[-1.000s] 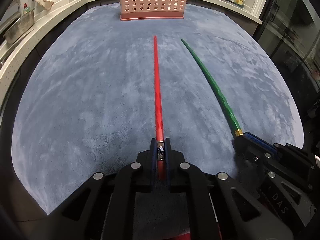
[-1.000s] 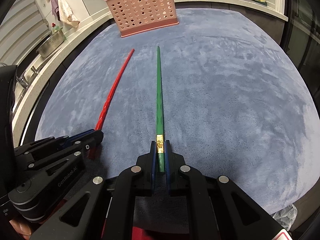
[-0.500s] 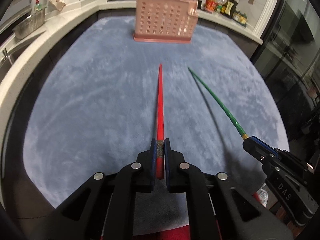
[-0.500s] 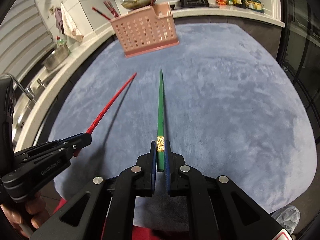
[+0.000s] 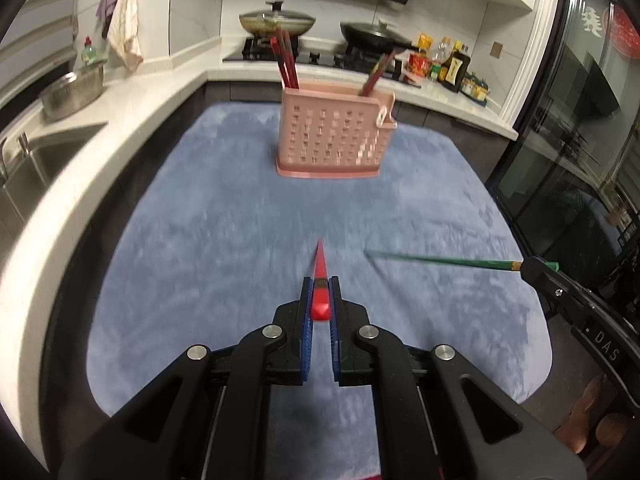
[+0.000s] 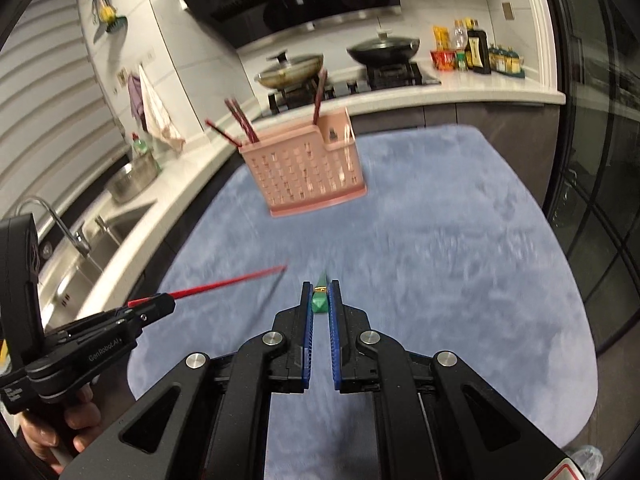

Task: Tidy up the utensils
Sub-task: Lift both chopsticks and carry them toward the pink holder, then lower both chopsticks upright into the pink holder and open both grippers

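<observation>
My left gripper (image 5: 320,286) is shut on a red chopstick (image 5: 320,268), held in the air and pointing forward toward the pink perforated utensil basket (image 5: 334,140). My right gripper (image 6: 320,290) is shut on a green chopstick (image 6: 321,280), also lifted. In the left wrist view the green chopstick (image 5: 440,261) runs sideways from the right gripper (image 5: 532,270). In the right wrist view the red chopstick (image 6: 228,282) sticks out of the left gripper (image 6: 160,306). The basket (image 6: 308,174) stands at the far end of the blue mat and holds several dark red chopsticks (image 5: 286,64).
A blue-grey mat (image 5: 224,264) covers the table. A white counter with a sink (image 6: 92,240) and a metal bowl (image 5: 72,92) runs along the left. A stove with two lidded pans (image 5: 276,22) and sauce bottles (image 6: 476,50) are behind the basket. Glass doors (image 5: 568,168) stand at the right.
Both grippers have lifted their chopsticks off the mat and tilted upward, so each chopstick looks much shorter. The basket now sits lower in view, and the stove and wall show.
</observation>
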The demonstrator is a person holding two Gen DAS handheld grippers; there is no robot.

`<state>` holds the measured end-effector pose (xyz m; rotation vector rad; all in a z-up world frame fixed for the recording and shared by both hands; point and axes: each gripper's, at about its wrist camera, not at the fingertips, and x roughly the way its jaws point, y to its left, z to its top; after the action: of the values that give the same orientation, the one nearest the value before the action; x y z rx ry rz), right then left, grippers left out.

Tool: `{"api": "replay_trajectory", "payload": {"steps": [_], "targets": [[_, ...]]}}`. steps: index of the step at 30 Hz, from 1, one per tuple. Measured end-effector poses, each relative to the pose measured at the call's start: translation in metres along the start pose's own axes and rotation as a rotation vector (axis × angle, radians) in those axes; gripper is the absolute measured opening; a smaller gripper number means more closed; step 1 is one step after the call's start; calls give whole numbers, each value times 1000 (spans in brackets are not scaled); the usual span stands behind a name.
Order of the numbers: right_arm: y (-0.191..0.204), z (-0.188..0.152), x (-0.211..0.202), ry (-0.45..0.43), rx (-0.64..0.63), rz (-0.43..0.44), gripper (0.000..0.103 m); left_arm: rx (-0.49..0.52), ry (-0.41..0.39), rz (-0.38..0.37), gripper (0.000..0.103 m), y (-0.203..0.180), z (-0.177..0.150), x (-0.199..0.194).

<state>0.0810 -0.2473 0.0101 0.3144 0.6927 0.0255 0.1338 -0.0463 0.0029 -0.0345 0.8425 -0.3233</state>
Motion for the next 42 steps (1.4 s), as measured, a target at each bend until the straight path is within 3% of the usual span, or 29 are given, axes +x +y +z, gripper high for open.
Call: {"api": "replay_trajectory", "payload": {"steps": [19,32,42], "targets": [[5,92,9,-130,-10,45,7,33,-180,5,7,-5,110,-12],[8,207,24,-271,22,129,7,28,-377,13,7,-7,220,-24],[13,268,68,-323,29,127,7,7,-427,34,7,-2,271,6]]}}
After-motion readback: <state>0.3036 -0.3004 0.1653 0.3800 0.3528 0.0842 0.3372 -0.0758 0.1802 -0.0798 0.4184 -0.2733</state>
